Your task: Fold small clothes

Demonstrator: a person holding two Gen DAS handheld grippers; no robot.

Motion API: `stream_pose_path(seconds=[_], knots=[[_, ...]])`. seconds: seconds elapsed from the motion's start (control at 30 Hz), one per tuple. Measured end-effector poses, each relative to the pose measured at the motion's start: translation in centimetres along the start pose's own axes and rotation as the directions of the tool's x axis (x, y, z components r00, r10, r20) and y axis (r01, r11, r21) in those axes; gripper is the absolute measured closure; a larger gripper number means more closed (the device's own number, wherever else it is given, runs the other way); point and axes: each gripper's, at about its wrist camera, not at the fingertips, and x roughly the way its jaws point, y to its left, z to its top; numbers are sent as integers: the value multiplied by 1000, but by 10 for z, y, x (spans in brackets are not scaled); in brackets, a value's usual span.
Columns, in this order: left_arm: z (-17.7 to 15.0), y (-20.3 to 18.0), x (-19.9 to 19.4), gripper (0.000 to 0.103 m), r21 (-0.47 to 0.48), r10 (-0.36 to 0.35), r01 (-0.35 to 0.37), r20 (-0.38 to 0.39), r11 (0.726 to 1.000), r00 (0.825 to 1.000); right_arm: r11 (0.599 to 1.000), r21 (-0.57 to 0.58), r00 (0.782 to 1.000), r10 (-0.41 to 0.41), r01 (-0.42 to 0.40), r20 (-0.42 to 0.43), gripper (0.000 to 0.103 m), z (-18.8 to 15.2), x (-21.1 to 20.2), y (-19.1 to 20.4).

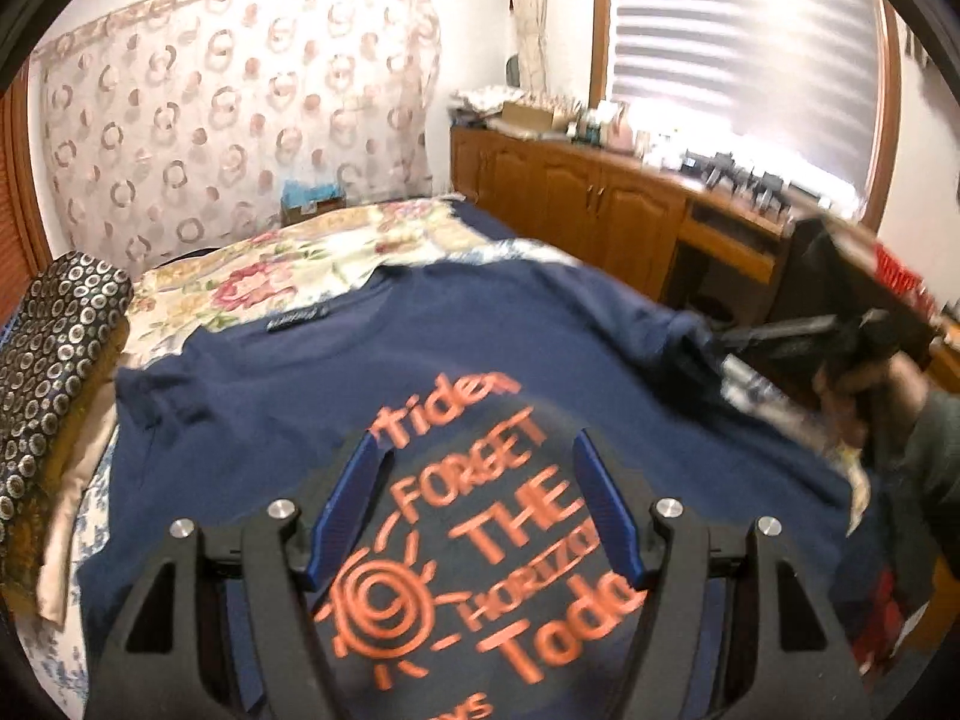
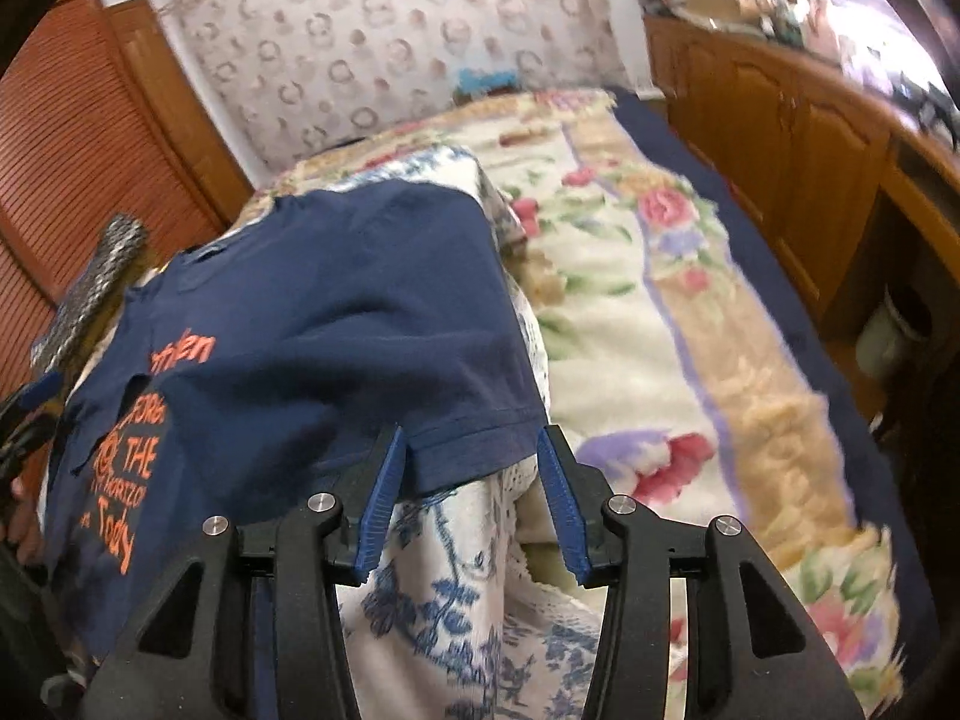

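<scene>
A navy T-shirt (image 1: 288, 396) with orange lettering lies spread front-up on the bed (image 2: 630, 276), its collar toward twelve o'clock in the left wrist view and its printed chest filling the middle. The left gripper (image 1: 477, 450) hangs over that print with its blue fingers (image 1: 351, 501) set well apart and nothing between them — no cloth is pinched. At three o'clock in the same view the right gripper (image 1: 774, 339), blurred, is held in a hand (image 1: 870, 384) over the shirt's sleeve edge. In the right wrist view the right gripper (image 2: 471, 444) has its fingers (image 2: 384, 504) part-open, a narrower gap than the left's; the hemmed end of the sleeve (image 2: 474, 444) lies between the tips, and the pads do not press on it. Under the shirt is a white cloth with blue flowers (image 2: 456, 600), and from one to four o'clock a cream blanket with pink roses (image 2: 600, 324) covers the rest of the bed. A wooden cabinet (image 1: 576, 198) stands along the bed at two o'clock, its top crowded with small items — too blurred to tell apart — and its doors are closed. A patterned dark cushion (image 1: 54, 360) sits at nine o'clock beside the shirt.
</scene>
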Motion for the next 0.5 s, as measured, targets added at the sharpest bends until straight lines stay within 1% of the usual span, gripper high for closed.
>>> stream_pose_path(seconds=[0.07, 0.13, 0.17, 0.23, 0.3, 0.43, 0.5], knots=[[5, -3, -5, 35, 3, 7, -7, 14, 1000, 1000, 1000, 13, 1000, 25, -25, -3, 62, 1, 3, -2], [8, -4, -10, 35, 6, 17, -17, 32, 1000, 999, 998, 22, 998, 59, -59, -6, 81, 2, 2, -2], [8, -4, -13, 35, 3, 18, -19, 40, 1000, 999, 998, 14, 998, 59, -59, -4, 85, 3, 0, -1], [9, -3, -19, 35, -10, 12, -12, 56, 1000, 998, 999, -33, 1000, 16, -16, 1, 95, 6, -3, 7], [9, -2, -24, 35, -21, 11, -10, 64, 1000, 998, 998, -59, 1000, 6, -6, 9, 100, 9, -7, 9], [4, 3, -29, 35, -29, 26, -24, 68, 999, 997, 993, -122, 997, 7, 3, 76, 100, 27, -27, 23], [2, 7, -31, 35, -42, 14, -11, 56, 999, 998, 986, -167, 994, 20, -1, 110, 100, 40, -38, 39]])
